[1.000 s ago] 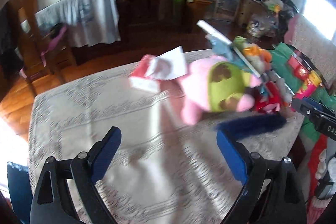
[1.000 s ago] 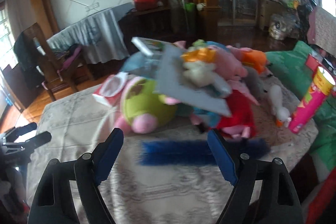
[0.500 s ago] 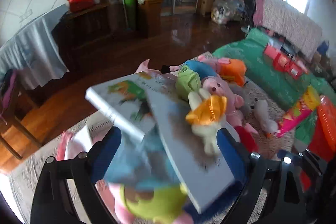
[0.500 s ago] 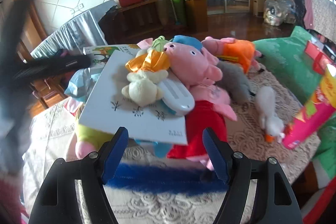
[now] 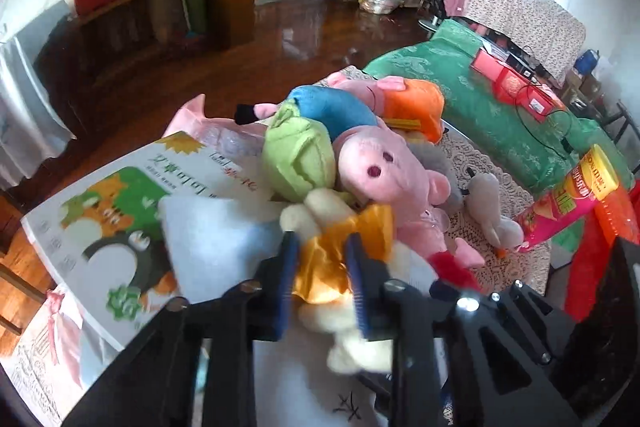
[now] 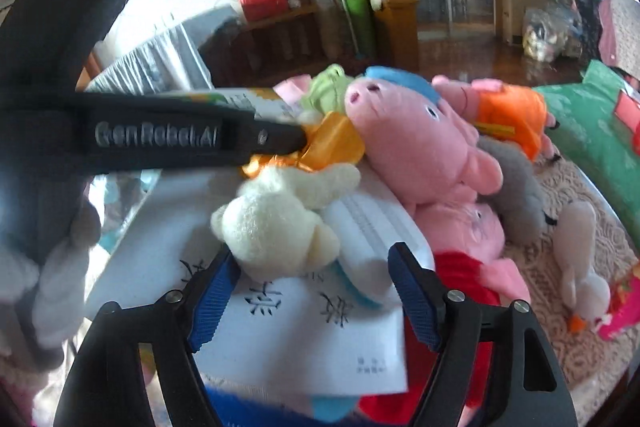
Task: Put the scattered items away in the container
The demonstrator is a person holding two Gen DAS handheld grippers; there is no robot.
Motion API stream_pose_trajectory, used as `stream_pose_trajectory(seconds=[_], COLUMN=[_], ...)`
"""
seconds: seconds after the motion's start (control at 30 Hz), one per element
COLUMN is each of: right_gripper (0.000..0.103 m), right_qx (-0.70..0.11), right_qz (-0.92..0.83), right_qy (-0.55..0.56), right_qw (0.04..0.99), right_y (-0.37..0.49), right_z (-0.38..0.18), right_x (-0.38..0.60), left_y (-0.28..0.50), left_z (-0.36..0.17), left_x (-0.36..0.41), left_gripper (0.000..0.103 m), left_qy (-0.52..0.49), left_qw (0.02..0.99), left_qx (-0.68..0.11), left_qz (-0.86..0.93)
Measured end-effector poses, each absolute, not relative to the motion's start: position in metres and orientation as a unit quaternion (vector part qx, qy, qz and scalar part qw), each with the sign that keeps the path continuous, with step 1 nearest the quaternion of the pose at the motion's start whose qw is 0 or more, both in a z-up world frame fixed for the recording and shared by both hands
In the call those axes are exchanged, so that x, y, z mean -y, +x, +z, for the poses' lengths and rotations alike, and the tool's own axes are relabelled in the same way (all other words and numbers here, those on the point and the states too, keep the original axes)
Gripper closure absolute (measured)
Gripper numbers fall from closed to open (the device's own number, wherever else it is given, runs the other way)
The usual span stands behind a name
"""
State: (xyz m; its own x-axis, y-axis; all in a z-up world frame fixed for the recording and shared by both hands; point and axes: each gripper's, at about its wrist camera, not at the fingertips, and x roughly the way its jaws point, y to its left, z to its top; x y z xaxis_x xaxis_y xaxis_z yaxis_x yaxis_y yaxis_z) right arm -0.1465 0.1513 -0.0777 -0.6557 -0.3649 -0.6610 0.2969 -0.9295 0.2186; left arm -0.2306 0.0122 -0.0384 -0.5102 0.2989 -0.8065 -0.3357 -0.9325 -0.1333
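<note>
Three pink pig plushes (image 6: 416, 143) lie in the heap — plus one cream bear (image 6: 280, 223), one green plush (image 5: 298, 159), one grey plush (image 6: 516, 187), one small white toy (image 6: 580, 259), two books (image 5: 120, 227) — and one snack tube (image 5: 568, 203).

Your left tongs (image 5: 320, 267) have blue ribbed pads on black arms, and between them sits the shiny orange-gold bow (image 5: 340, 259) of a cream plush toy (image 6: 280, 223). Your right tongs (image 6: 312, 287) show the same blue and black. The pig plush (image 5: 384, 179) is pale pink with dark red eyes and a blue cap; another pig (image 6: 508, 115) wears bright orange. You see a lime-green plush (image 5: 298, 163), a grey one (image 6: 516, 187), and a book cover (image 5: 104, 227) in white, green and orange. The worktop (image 5: 484, 171) carries beige lace; the tube (image 5: 568, 203) is pink and yellow.
</note>
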Motion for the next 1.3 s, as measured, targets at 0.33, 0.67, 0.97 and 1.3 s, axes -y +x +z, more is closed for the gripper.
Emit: stream_pose_trajectory(seconds=[0.33,0.67,0.97,1.3], right_gripper=[0.070,0.033,0.037,0.043], right_qx=[0.119,0.102,0.131,0.124], right_qz=[-0.884,-0.883,-0.878,-0.837], right_qy=[0.360,0.357,0.412,0.388], right_qw=[0.274,0.286,0.204,0.366], right_y=[-0.112,-0.097,-0.138,-0.041], right_z=[-0.070,-0.057,-0.076,-0.045], right_x=[-0.164,-0.158,-0.139,-0.064], left_y=[-0.173,-0.093,-0.049,-0.001], left_z=[-0.024,0.000,-0.026,-0.049], left_x=[0.019,0.093,0.159,0.195], left_gripper=[0.099,0.099,0.099,0.099], left_qy=[-0.448,-0.422,-0.449,-0.456], left_qw=[0.167,0.096,0.041,0.009], left_qx=[-0.002,0.004,0.039,0.061], left_qz=[0.879,0.902,0.892,0.888])
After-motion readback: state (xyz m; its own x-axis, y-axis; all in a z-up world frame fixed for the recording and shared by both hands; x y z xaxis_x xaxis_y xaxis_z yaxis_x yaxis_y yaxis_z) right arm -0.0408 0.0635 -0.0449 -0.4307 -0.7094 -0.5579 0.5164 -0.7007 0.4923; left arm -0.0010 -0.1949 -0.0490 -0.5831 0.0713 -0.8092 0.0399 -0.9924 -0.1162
